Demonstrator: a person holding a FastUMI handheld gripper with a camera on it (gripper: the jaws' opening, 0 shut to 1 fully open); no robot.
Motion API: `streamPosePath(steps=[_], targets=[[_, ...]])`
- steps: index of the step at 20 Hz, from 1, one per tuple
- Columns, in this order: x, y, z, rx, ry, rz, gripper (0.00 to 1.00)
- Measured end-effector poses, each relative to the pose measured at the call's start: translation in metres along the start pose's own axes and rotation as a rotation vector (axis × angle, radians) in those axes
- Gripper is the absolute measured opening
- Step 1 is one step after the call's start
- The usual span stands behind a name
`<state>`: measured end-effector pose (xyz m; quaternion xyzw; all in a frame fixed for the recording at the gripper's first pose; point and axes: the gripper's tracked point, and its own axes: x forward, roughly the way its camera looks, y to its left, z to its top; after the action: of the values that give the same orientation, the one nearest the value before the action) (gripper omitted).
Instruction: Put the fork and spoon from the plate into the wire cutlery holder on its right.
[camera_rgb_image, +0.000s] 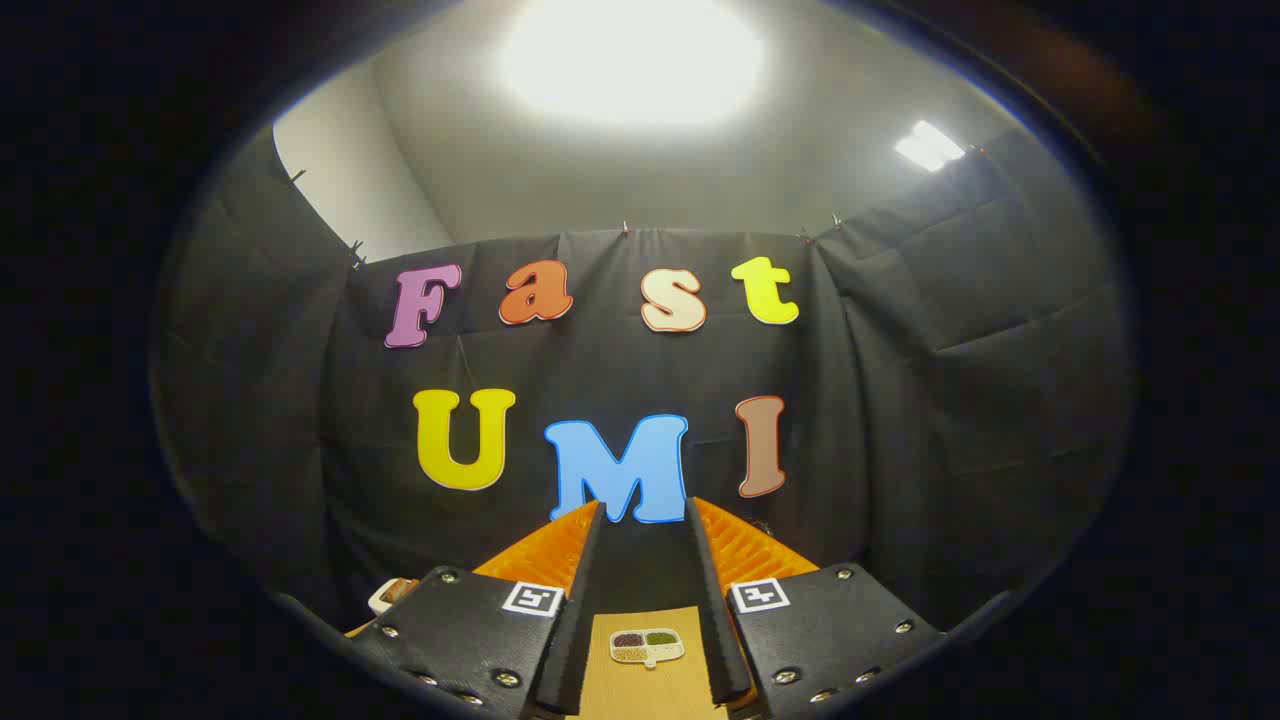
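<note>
You had the gripper (643, 515) aimed high at the booth wall (980, 400), fingers parted with nothing between them; down between the fingers sat a strip of wooden table (640, 685) with a small divided dish (646, 646) (fork, spoon, plate unseen, presumably lower), so tilting down looked necessary.

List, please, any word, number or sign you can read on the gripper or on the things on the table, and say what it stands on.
No readable words or numbers there.
Left marker and right marker on the gripper: black-and-white square code patterns, no text.
Divided dish on the table, seen between the open jaws: no lettering visible.
</note>
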<state>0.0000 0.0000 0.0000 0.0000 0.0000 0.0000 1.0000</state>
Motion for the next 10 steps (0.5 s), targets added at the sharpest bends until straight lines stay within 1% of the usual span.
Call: streamPosePath(steps=[10], targets=[[0.005,0.023,-0.043,0.009,0.083,0.042,0.47]])
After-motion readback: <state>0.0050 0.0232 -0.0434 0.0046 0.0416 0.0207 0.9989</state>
